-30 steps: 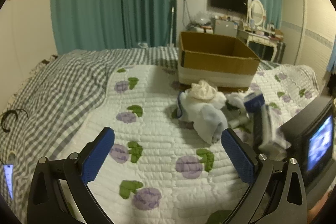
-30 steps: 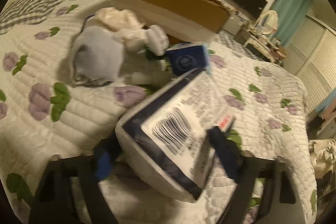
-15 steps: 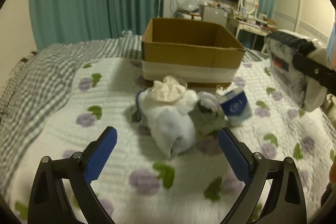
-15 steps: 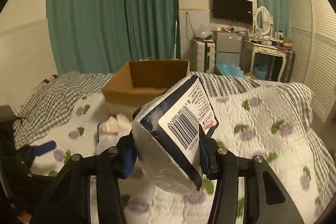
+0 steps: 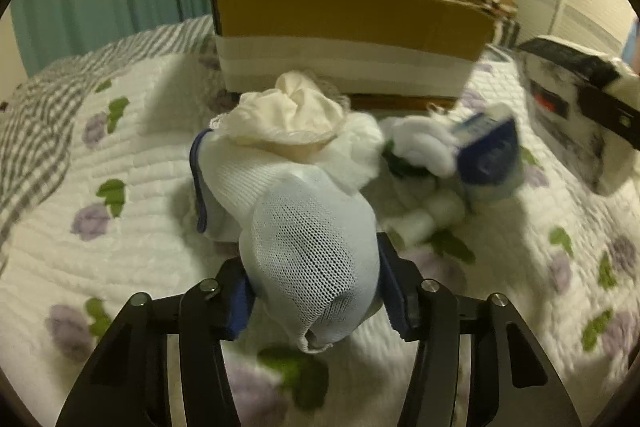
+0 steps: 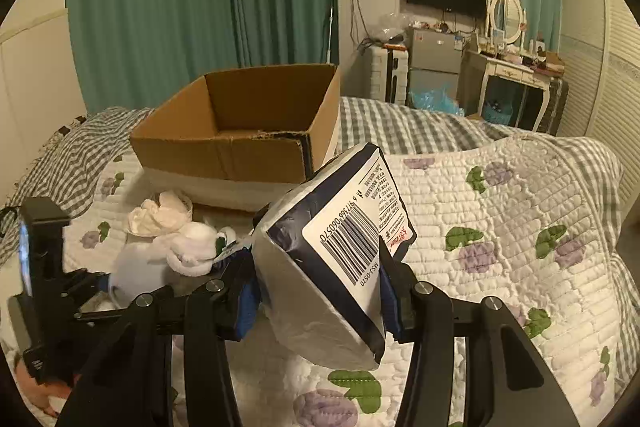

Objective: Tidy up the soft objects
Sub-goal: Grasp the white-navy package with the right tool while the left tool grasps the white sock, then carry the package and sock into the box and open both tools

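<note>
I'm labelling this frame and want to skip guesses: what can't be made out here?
- Left wrist view: the left tongs grip a pale mesh pouch; it hides their fingertips.
- Same view: the small blue packet is blurred, its print unreadable.
- Right wrist view: the packet in the right tongs hides their fingertips.
- Right wrist view: the cardboard box floor is partly hidden by its front wall.

Both grippers, left gripper [image 5: 316, 291] and right gripper [image 6: 320, 297], showing black frames, silver screws, blue finger pads [image 6: 246, 303].
</note>
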A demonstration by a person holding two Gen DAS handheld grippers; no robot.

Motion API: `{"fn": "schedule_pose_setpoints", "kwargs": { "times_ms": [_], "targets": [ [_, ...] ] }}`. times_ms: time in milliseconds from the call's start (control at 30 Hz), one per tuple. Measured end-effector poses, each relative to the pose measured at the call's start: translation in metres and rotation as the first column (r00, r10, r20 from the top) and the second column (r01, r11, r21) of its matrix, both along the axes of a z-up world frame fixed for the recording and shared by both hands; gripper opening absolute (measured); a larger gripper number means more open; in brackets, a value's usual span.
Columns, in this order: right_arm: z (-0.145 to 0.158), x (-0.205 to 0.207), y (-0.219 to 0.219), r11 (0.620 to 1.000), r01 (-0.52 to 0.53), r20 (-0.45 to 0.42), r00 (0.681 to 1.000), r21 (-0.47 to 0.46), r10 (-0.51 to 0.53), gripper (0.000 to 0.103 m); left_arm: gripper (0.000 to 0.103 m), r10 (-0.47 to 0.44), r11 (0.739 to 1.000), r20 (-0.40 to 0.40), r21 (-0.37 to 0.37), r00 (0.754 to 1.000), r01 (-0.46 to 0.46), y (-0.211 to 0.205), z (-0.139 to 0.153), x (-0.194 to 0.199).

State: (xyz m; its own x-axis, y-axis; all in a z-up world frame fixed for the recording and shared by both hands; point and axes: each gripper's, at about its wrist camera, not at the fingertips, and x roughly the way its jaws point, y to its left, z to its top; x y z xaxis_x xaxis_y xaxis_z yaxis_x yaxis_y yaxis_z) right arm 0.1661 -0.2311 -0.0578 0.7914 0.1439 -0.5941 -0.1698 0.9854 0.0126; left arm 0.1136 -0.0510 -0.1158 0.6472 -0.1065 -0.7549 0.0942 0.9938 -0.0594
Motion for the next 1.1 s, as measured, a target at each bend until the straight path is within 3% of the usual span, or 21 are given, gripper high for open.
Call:
{"fn": "schedule_pose_setpoints", "kwargs": {
  "times_ms": [167, 267, 533, 667, 800, 933, 1100],
  "targets": [
    [0.000, -0.023, -0.005, 0.998, 0.008, -0.007, 1.000, 0.057, -0.008, 0.048, 0.052, -0.025, 1.000, 0.007, -0.017, 1.000, 0.025, 0.005, 0.021, -0.042],
    [0.009, -0.043, 0.000, 0.998, 0.002, 0.008, 1.000, 0.060, -0.002, 0.048, 0.052, -0.050, 0.999, 0.049, -0.014, 0.998, 0.051, 0.002, 0.041, -0.067],
    [0.074, -0.082, 0.016, 0.990, -0.078, 0.117, 0.991, 0.117, 0.064, 0.049, 0.052, -0.119, 0.992, 0.228, -0.011, 0.966, 0.125, 0.002, 0.128, -0.079],
    [0.111, -0.075, 0.024, 0.979, -0.136, 0.166, 0.980, 0.151, 0.111, 0.049, 0.052, -0.131, 0.991, 0.341, 0.046, 0.931, 0.122, -0.002, 0.175, -0.057],
    [0.136, -0.045, 0.030, 0.963, -0.189, 0.187, 0.970, 0.193, 0.154, 0.049, 0.053, -0.136, 0.991, 0.352, 0.037, 0.926, 0.132, -0.004, 0.190, -0.010],
    [0.136, 0.002, 0.034, 0.944, -0.224, 0.175, 0.967, 0.242, 0.184, 0.049, 0.053, -0.161, 0.987, 0.345, 0.033, 0.925, 0.160, -0.008, 0.181, 0.050],
    [0.112, 0.081, 0.042, 0.934, -0.237, 0.139, 0.969, 0.268, 0.206, 0.049, 0.053, -0.131, 0.991, 0.242, 0.063, 0.961, 0.120, -0.007, 0.144, 0.139]
  ]
}}
